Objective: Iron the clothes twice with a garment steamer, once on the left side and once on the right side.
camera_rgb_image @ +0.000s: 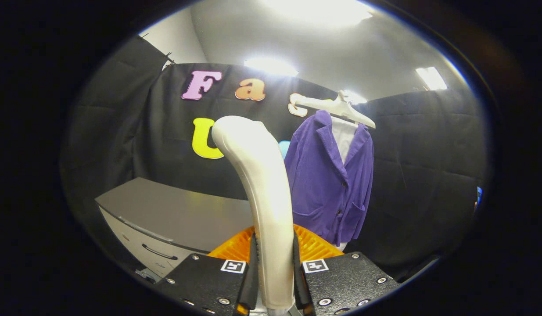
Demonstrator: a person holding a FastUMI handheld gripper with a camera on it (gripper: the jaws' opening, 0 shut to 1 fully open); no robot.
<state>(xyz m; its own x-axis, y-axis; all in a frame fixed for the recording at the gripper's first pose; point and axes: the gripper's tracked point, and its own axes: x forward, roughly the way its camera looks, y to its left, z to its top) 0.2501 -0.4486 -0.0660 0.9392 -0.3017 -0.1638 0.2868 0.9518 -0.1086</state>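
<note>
My gripper (273, 281) is shut on the handle of a pearl-white garment steamer (262, 188), which rises upright from between the fingers and curves over to the left at its head. Beyond it and a little to the right hangs a purple ribbed jacket (332, 184) over a white shirt (343, 136), both on a white hanger (336, 107) against the black cloth wall. The steamer stands apart from the jacket, and its head is level with the jacket's collar. The steamer's nozzle face is turned away from me.
A grey cabinet (174, 215) with drawers and a flat top stands to the left, below the steamer's head. An orange ribbed object (314, 245) lies just ahead of the fingers, behind the steamer's handle. Black cloth walls close the booth on all sides.
</note>
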